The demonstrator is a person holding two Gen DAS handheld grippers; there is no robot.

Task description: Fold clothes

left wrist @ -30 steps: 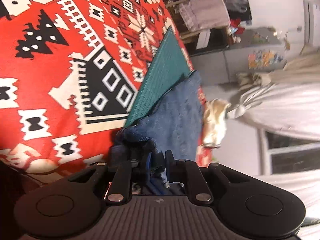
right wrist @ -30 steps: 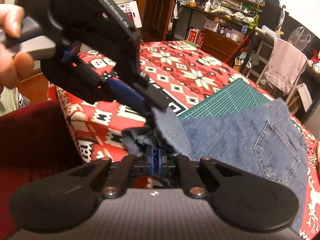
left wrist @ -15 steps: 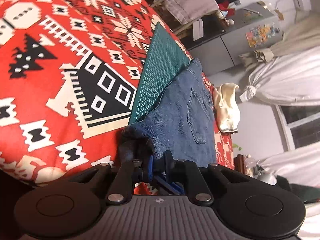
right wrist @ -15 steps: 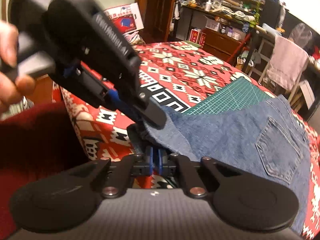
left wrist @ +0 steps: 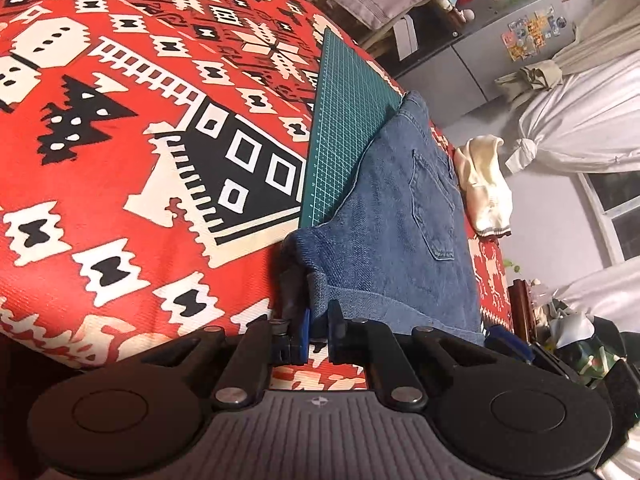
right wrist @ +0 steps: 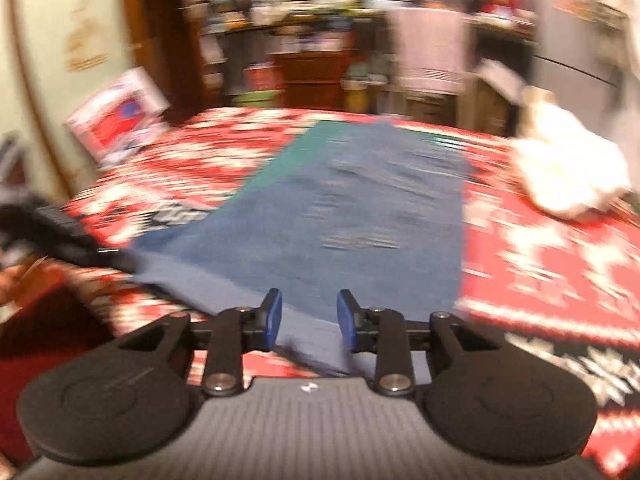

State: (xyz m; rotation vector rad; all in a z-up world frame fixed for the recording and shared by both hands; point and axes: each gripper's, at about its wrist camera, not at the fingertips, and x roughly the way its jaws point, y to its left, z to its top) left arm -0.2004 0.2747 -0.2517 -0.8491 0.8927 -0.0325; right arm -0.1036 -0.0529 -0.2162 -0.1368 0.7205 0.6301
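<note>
Denim shorts (left wrist: 400, 216) spread flat across green cutting mat (left wrist: 344, 120) and red patterned desk (left wrist: 120, 160), back pocket up. Left claw (left wrist: 318, 330) clenched on near hem corner. Right claw (right wrist: 309, 320) released, fingers parted over blurred near hem. Cream garment (left wrist: 486, 188) just beside.

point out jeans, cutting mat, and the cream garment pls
jeans (left wrist: 400, 216), left wrist view, on the denim beside the back pocket
cutting mat (left wrist: 344, 120), left wrist view, on the bare green grid left of the jeans
cream garment (left wrist: 486, 184), left wrist view, on the middle of the crumpled pale cloth
</note>
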